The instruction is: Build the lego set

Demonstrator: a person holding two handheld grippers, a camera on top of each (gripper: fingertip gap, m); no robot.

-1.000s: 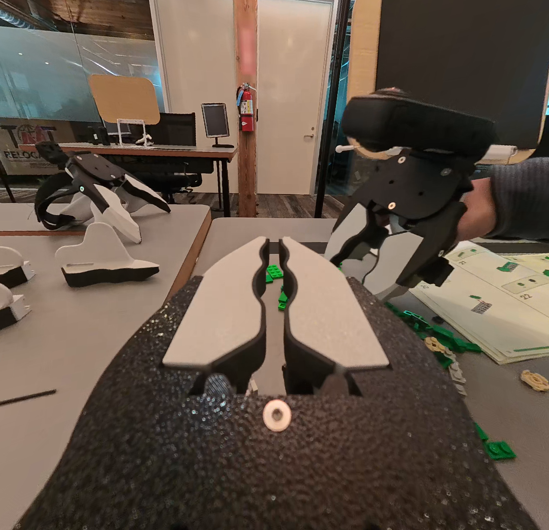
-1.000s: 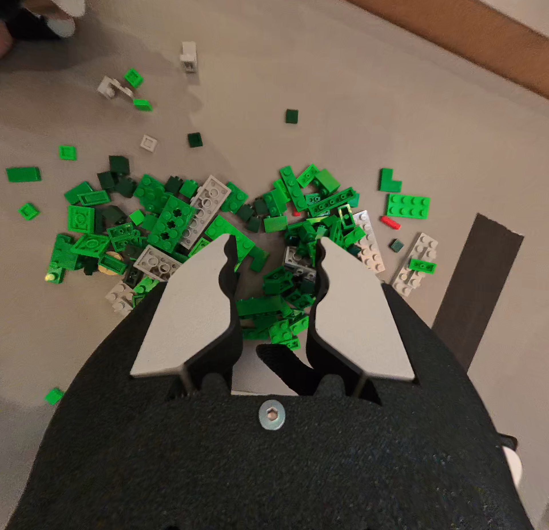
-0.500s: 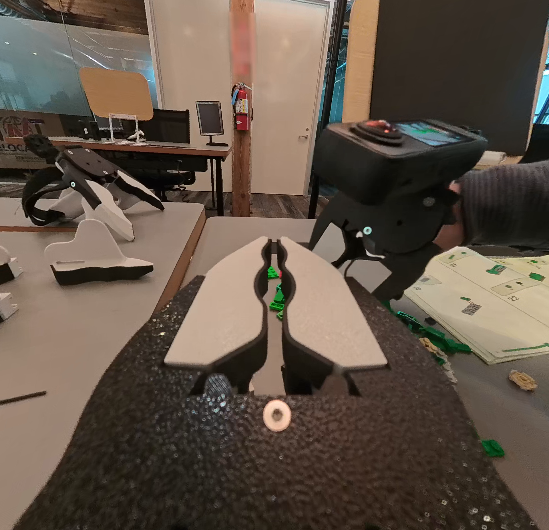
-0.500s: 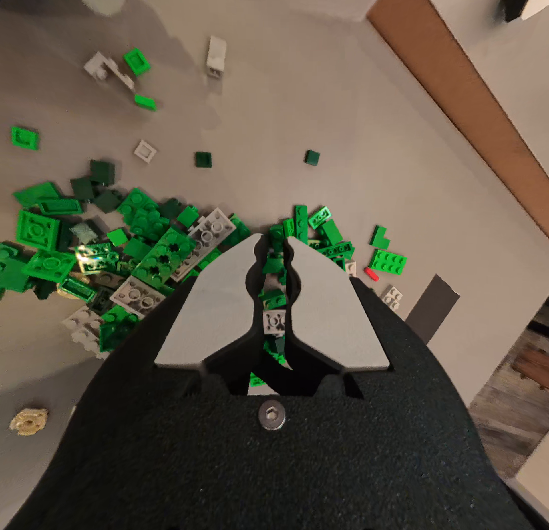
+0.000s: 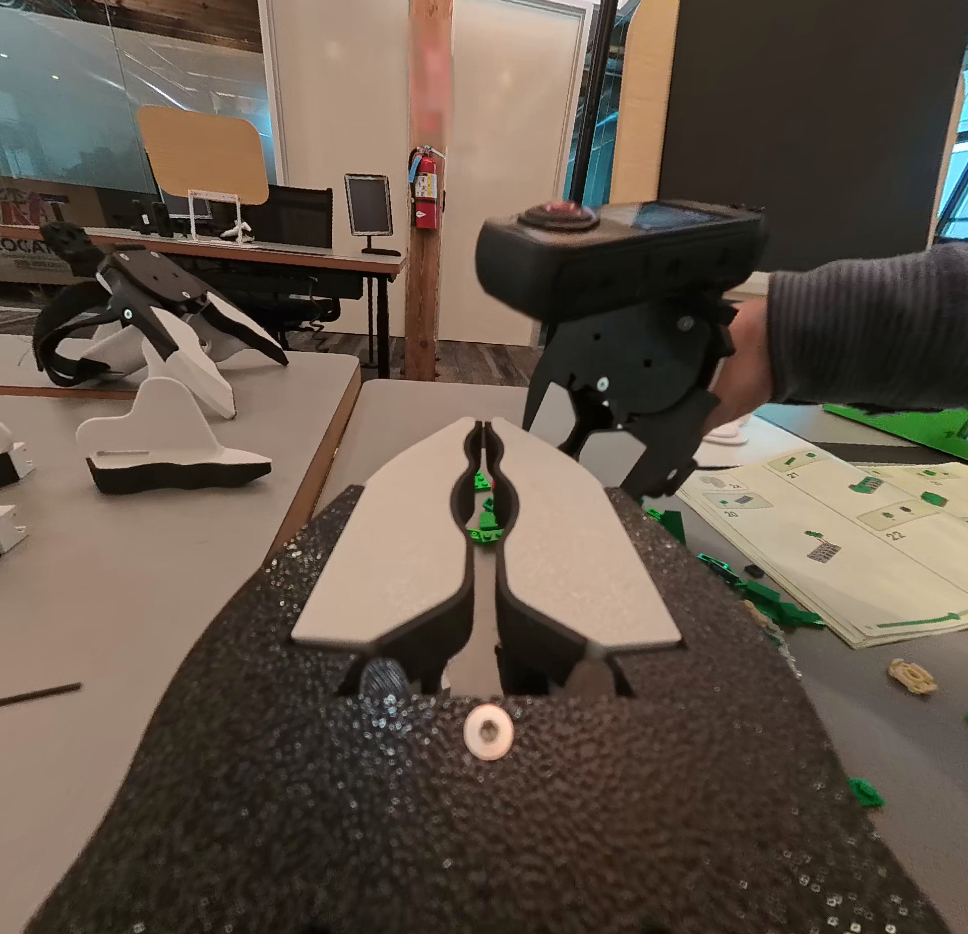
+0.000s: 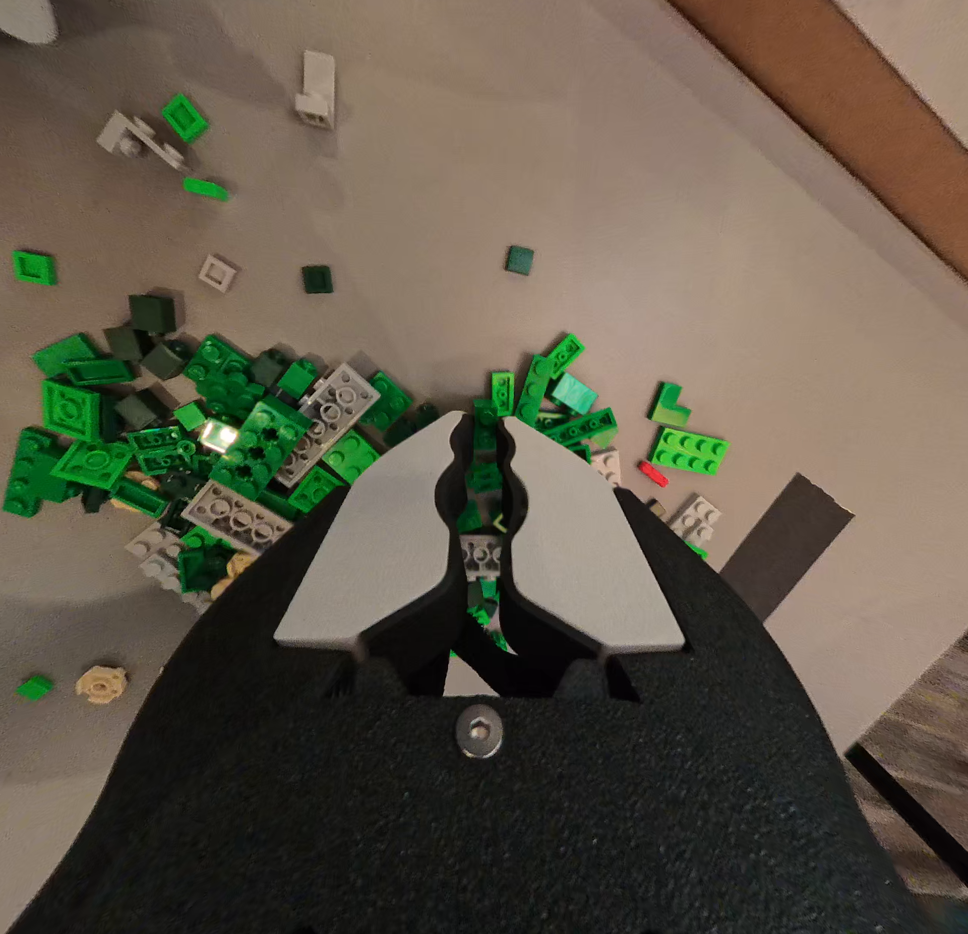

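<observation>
The left tool is hovering low over the grey worktop with its fingers pressed together, gripping nothing. The right tool is hanging above the pile of green and grey lego pieces lying on the worktop, its fingers narrowed to a slim gap; whether they are pinching a piece I cannot tell. The instruction booklet is lying open just beside the pile.
</observation>
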